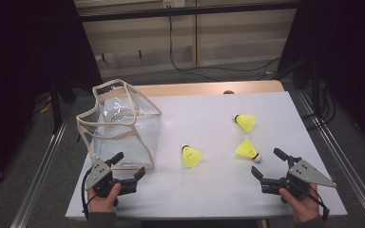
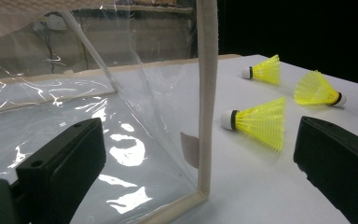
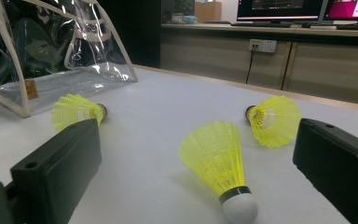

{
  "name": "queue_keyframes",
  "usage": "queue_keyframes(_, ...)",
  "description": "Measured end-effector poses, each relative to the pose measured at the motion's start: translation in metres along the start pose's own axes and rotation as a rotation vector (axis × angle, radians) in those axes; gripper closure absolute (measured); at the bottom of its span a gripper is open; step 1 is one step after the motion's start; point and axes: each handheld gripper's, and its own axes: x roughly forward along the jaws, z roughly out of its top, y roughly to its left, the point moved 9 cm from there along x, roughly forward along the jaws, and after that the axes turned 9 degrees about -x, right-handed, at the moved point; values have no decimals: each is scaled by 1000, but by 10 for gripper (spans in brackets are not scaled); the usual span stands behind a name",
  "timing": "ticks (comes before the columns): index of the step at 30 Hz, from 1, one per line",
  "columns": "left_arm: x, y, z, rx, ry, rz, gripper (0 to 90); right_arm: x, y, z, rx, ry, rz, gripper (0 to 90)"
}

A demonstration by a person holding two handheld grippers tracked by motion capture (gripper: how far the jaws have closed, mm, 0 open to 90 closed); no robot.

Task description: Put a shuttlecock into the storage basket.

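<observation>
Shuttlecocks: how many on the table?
3. One shuttlecock mid-table just right of the clear bag, one farther back on the right, one nearest the right gripper at. The bag looks empty.

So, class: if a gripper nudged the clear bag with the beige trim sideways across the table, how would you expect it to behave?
The clear bag would probably buckle before sliding: its thin walls are creased and glossy in the left gripper view. It looks light for its size, with nothing visible inside. The beige trim seems the firmest part, so pushing there may move it most predictably.
</observation>
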Motion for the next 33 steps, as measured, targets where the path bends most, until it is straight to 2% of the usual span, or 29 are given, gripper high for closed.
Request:
queue_keyframes(6,1,-4,0,-4,4,-13,22,0,0,0,2,-3,0,8)
queue_keyframes(15,5,-10,-1,13,18,-36,21,0,0,0,3,-3,2,8)
queue_keyframes(17,6,-13,-1,0,14,-40,21,0,0,1,4,-4,3,8)
queue_keyframes(18,6,-13,-1,11,21,-42,21,0,0,1,4,-5,3,8)
queue_keyframes(33,13,-29,-3,21,43,-100,19,1,0,1,1,-7,5,8)
